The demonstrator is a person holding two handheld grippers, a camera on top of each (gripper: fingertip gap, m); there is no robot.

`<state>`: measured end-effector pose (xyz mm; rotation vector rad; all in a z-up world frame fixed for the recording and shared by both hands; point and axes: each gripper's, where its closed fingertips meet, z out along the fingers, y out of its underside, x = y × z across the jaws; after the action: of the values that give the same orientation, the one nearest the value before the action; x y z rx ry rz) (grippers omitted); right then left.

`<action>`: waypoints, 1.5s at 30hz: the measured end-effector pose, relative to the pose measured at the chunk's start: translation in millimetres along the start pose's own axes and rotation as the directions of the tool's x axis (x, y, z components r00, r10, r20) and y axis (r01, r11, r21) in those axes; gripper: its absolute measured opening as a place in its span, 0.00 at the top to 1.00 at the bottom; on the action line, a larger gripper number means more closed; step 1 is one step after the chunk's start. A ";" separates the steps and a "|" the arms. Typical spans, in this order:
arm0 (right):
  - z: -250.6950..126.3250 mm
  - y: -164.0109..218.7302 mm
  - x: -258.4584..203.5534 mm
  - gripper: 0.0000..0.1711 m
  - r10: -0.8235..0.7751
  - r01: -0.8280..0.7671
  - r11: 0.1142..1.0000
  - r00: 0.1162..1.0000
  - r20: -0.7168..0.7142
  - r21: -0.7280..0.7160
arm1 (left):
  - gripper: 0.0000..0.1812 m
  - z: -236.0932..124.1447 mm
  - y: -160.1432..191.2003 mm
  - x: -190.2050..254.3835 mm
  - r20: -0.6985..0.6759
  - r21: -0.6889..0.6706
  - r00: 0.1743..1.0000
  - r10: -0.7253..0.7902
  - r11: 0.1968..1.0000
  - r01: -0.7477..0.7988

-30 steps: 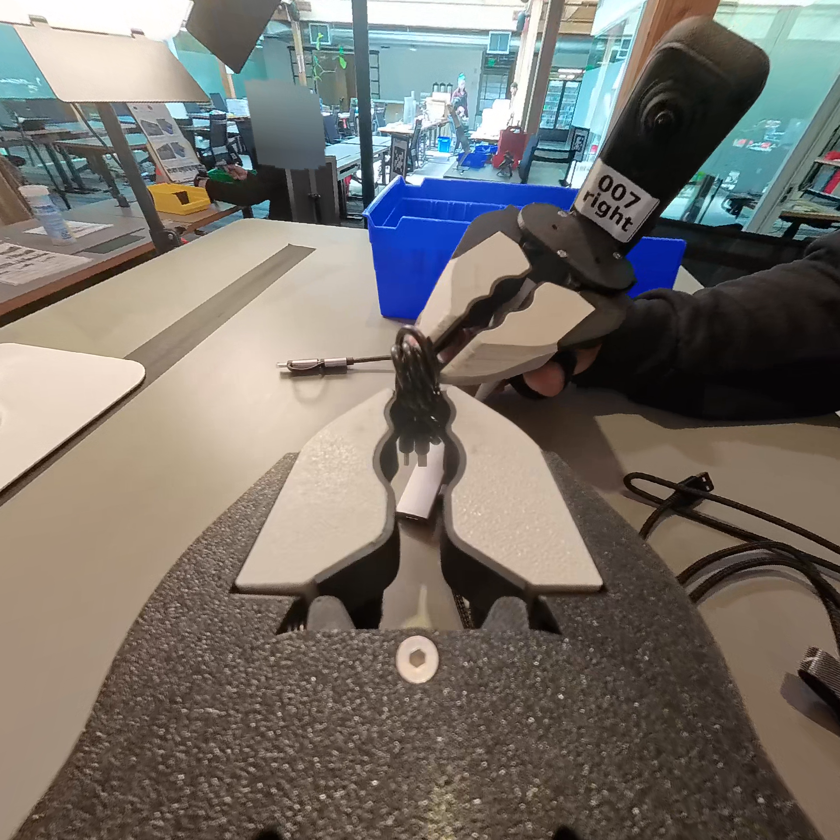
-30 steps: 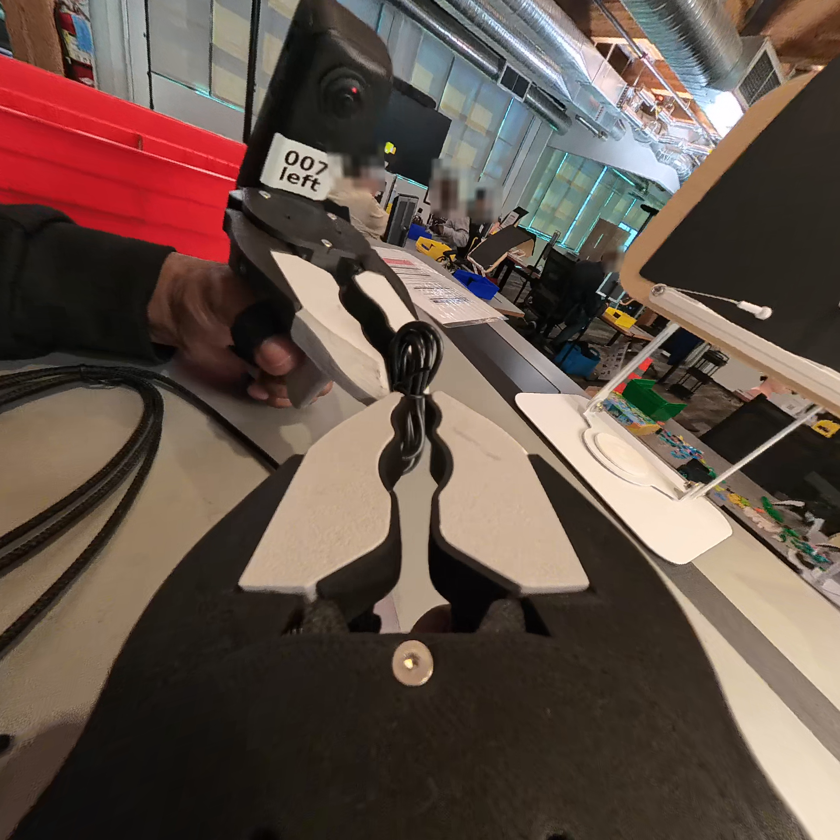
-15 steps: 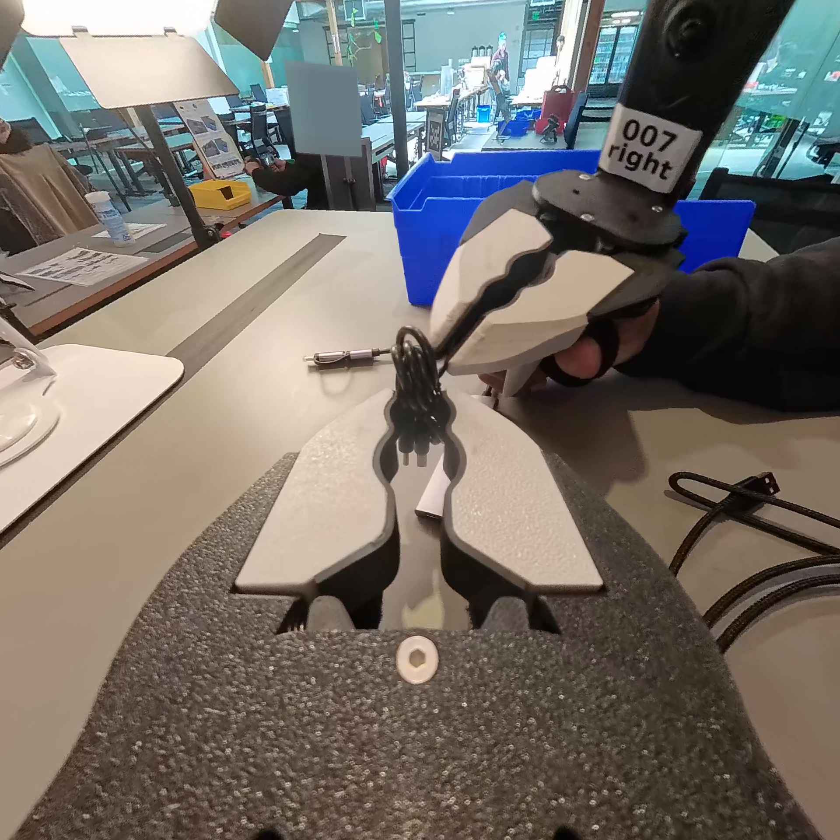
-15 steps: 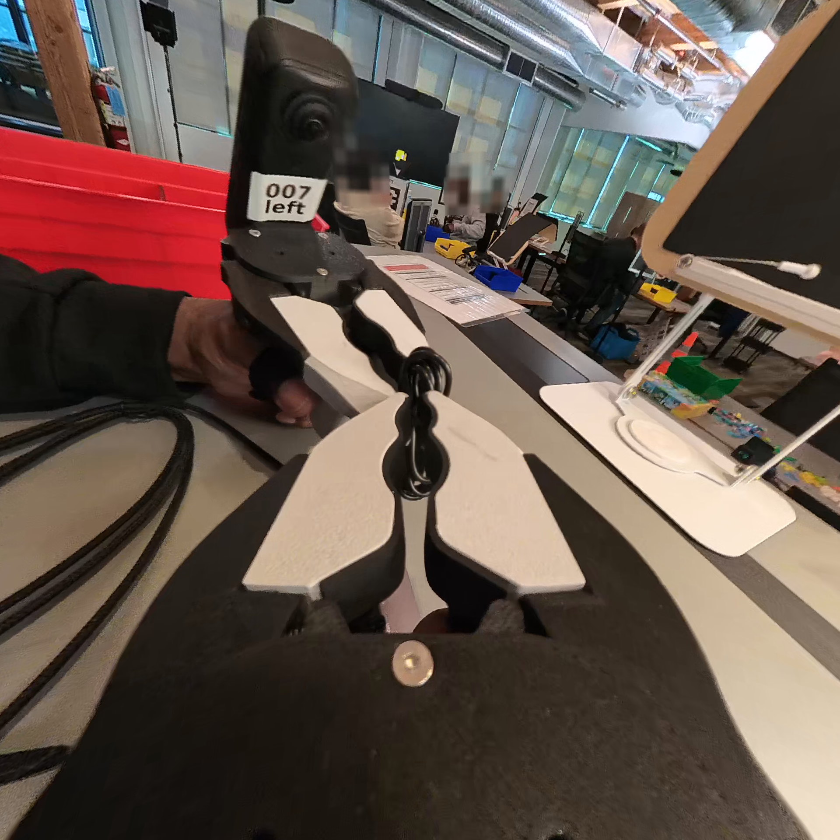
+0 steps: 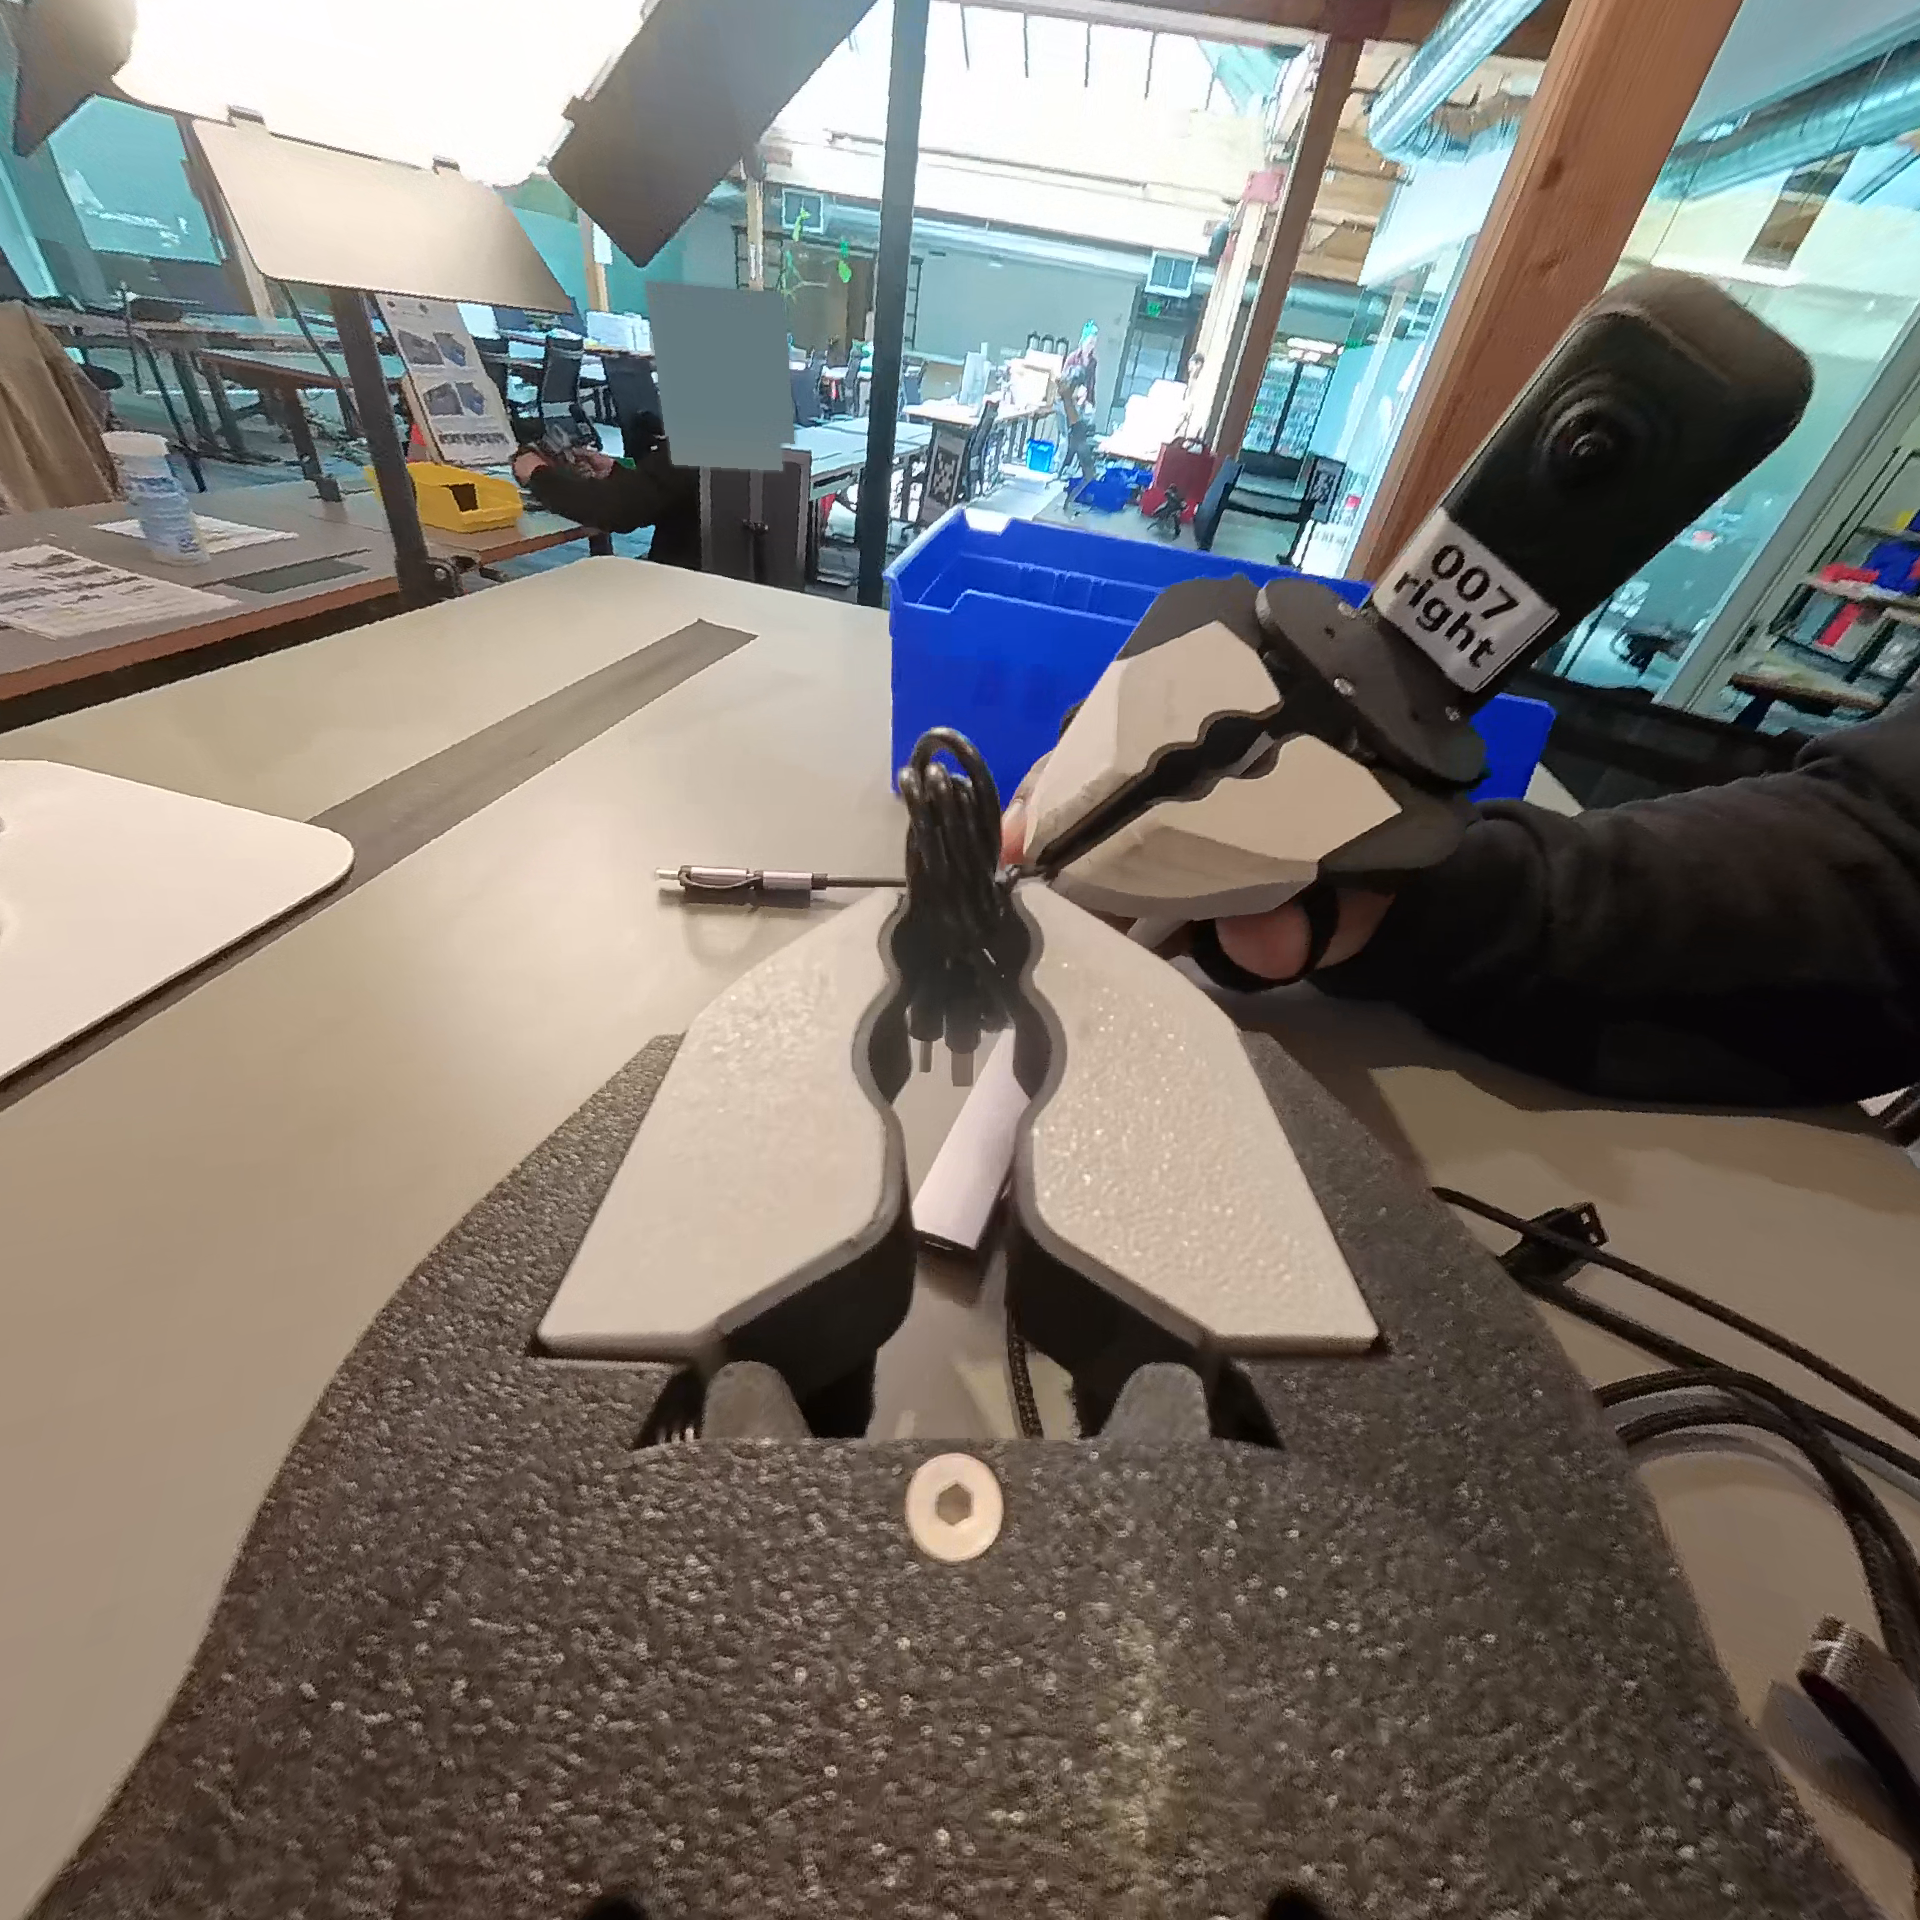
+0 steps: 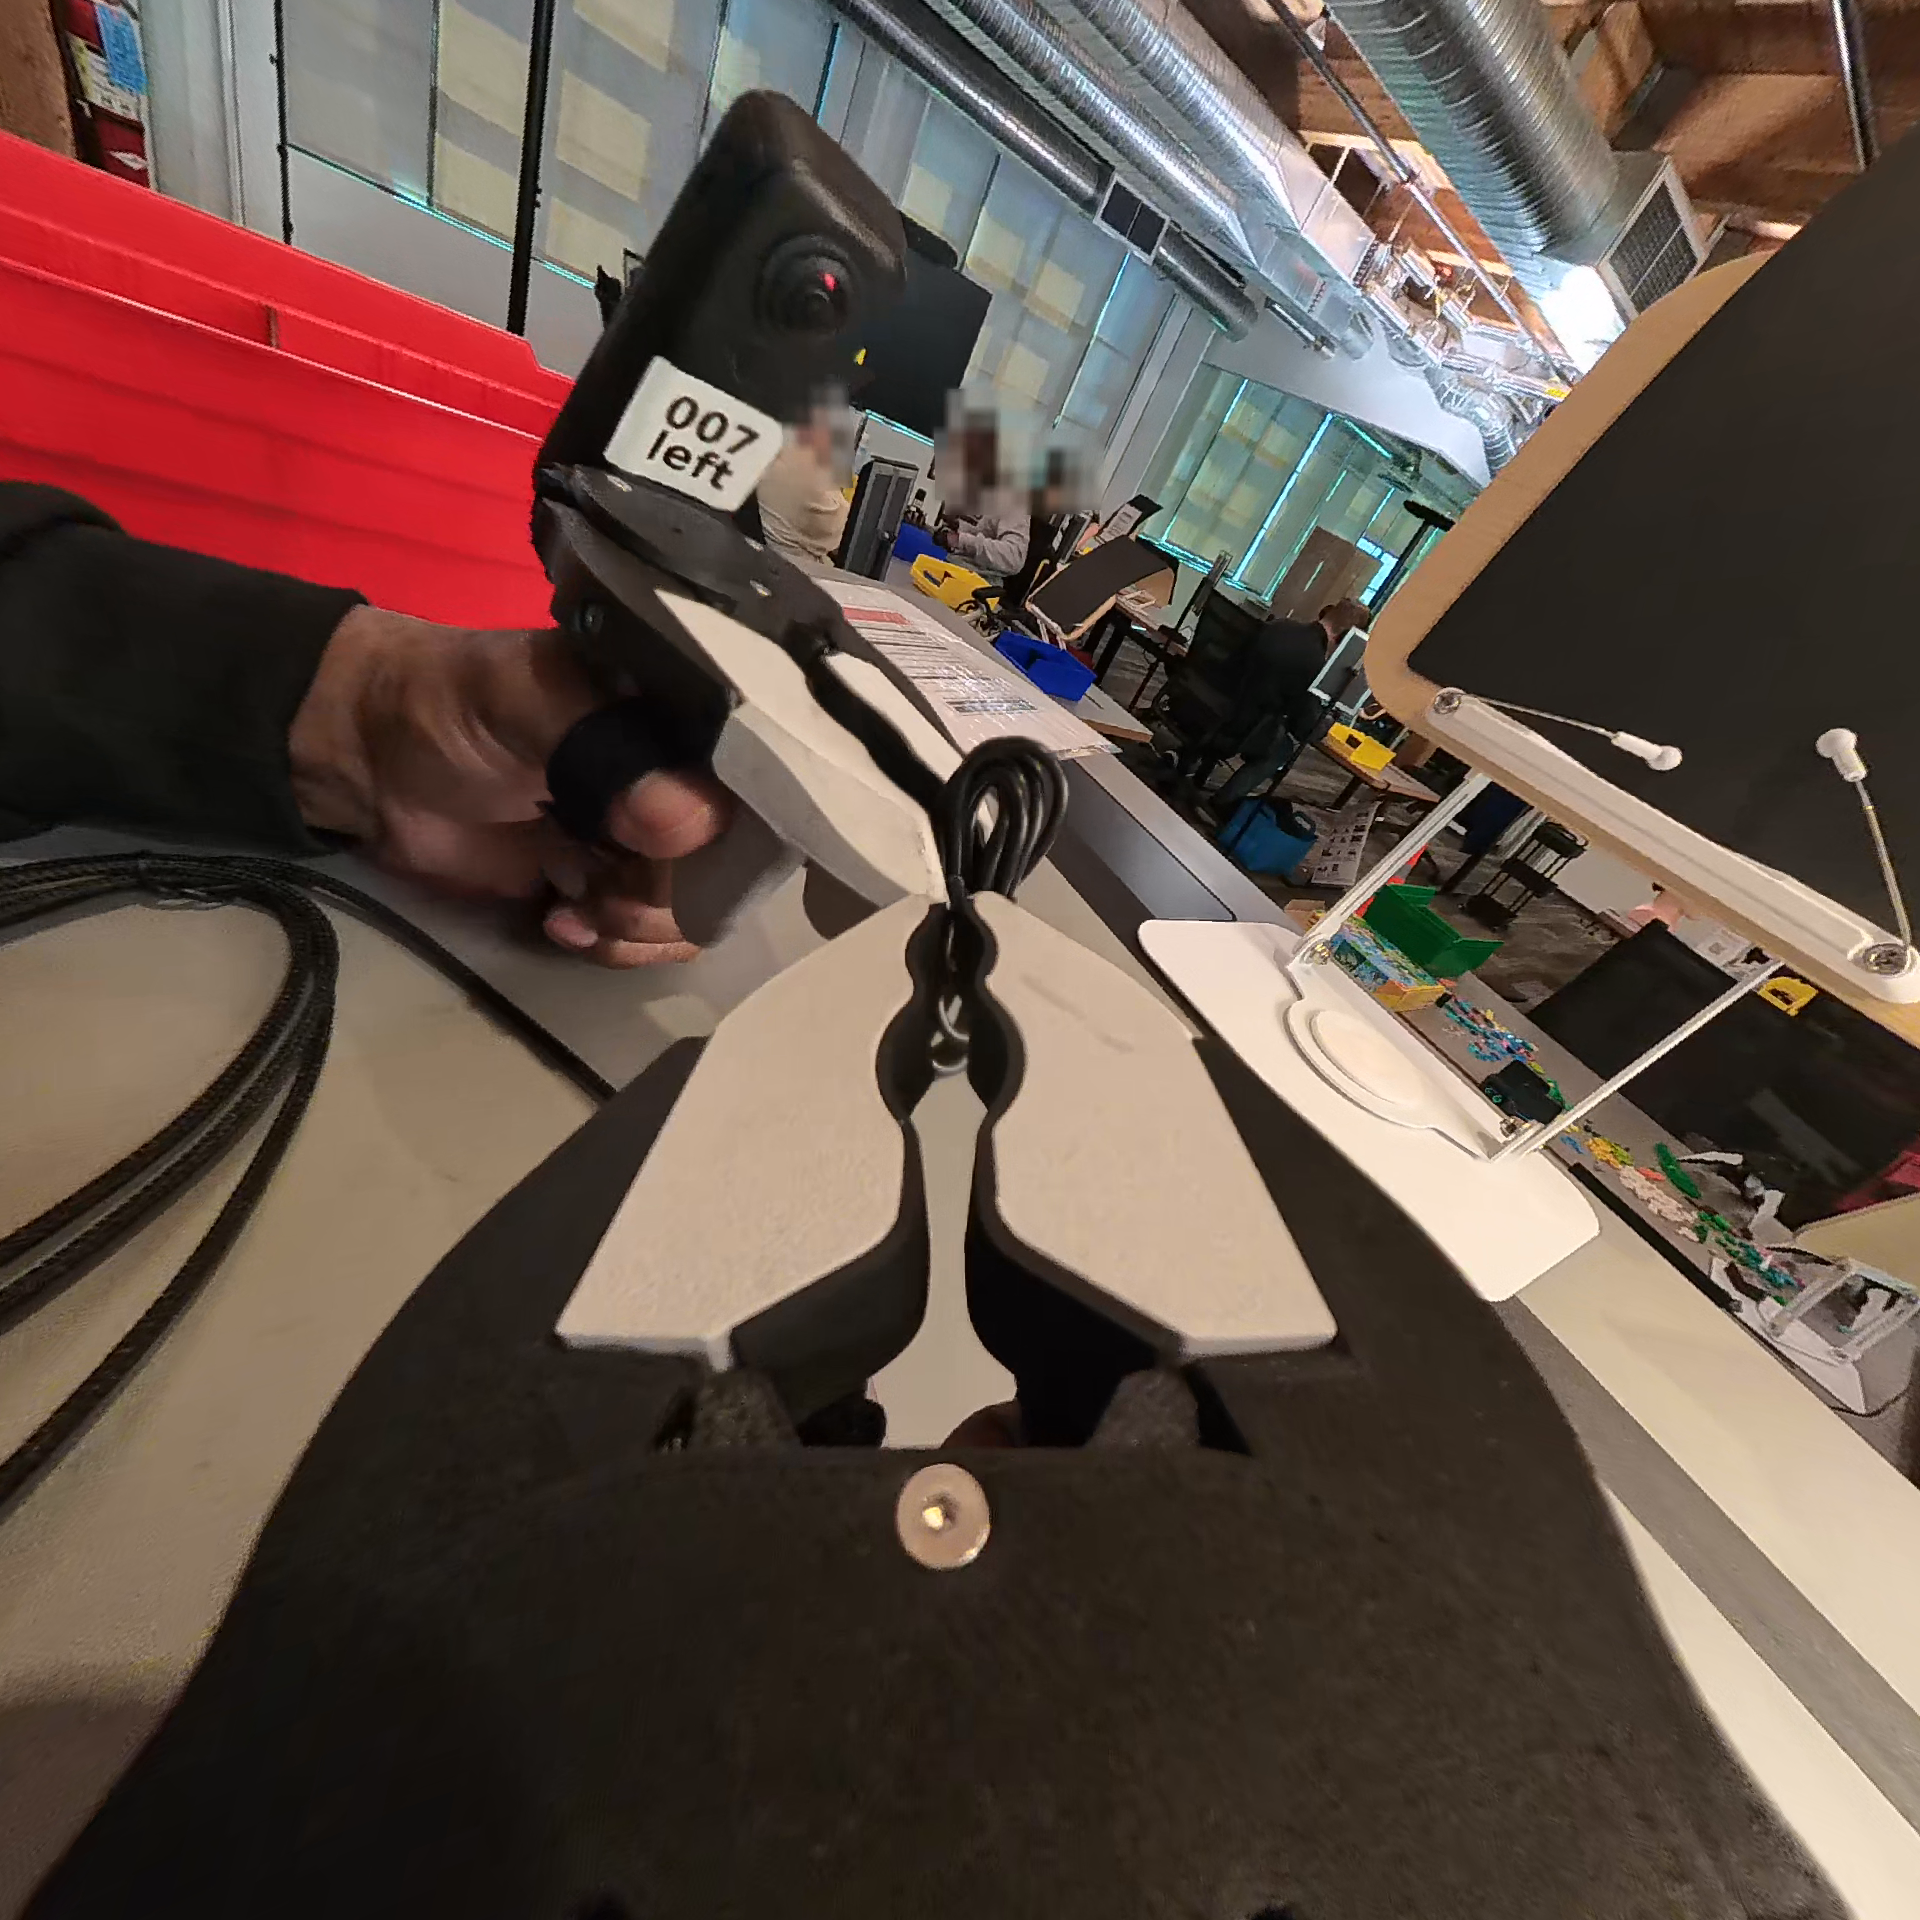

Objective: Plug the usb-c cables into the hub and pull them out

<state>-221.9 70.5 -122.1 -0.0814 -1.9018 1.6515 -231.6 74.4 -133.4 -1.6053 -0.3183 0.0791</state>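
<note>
My left gripper [image 5: 961,904] is shut on a coiled bundle of black cable [image 5: 951,831], its loop standing up past the fingertips and its plugs pointing back between the fingers. A white hub [image 5: 971,1174] shows lower down between those fingers. A grey plug end [image 5: 738,883] sticks out to the left of the bundle on a thin cable. My right gripper [image 6: 951,909] is shut on a thin black strand of the same bundle [image 6: 1013,800], tip to tip with the left gripper [image 6: 930,878]. It also shows in the left wrist view [image 5: 1023,878], pinching at the bundle's right side.
A blue bin [image 5: 997,644] stands just behind the grippers and a red bin [image 6: 260,416] is on the other side. A white lamp base [image 5: 125,894] sits on the table, also seen in the right wrist view [image 6: 1371,1081]. Black braided cables [image 5: 1714,1382] lie near the person's sleeve. Only a small space, under 4 cm, lies between the two pairs of fingers.
My right gripper's jaws have closed from a small gap to shut on the thin strand at the bundle. My left gripper has kept its hold on the bundle throughout.
</note>
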 end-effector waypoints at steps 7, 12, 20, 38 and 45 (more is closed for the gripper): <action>-2.9 -7.0 5.5 0.99 0.005 -0.004 1.000 0.999 -0.034 0.029 | 0.91 -4.3 -9.6 6.5 -0.117 0.080 0.986 -0.123 0.988 0.133; -4.2 -7.6 10.3 0.99 0.024 -0.022 0.999 0.998 -0.054 0.040 | 0.93 -8.4 -13.7 8.4 -0.176 0.107 0.969 -0.175 0.975 0.196; -4.7 -14.4 11.2 1.00 0.048 -0.042 0.996 0.996 -0.075 0.075 | 0.93 -6.5 -15.3 10.3 -0.198 0.124 0.959 -0.205 0.965 0.232; -3.1 -23.2 11.2 1.00 0.176 -0.165 0.975 0.983 -0.059 0.150 | 0.89 8.8 -8.1 18.1 -0.215 0.068 0.942 -0.259 0.958 0.279; -0.4 -18.7 6.9 0.99 0.021 -0.013 0.996 0.994 -0.103 0.084 | 0.89 9.5 -10.8 9.0 -0.130 0.110 0.963 -0.236 0.962 0.251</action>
<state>-221.0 69.7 -102.2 -0.1476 -1.7579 1.7018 -227.0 86.1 -122.1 -1.4283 -0.4107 -0.1794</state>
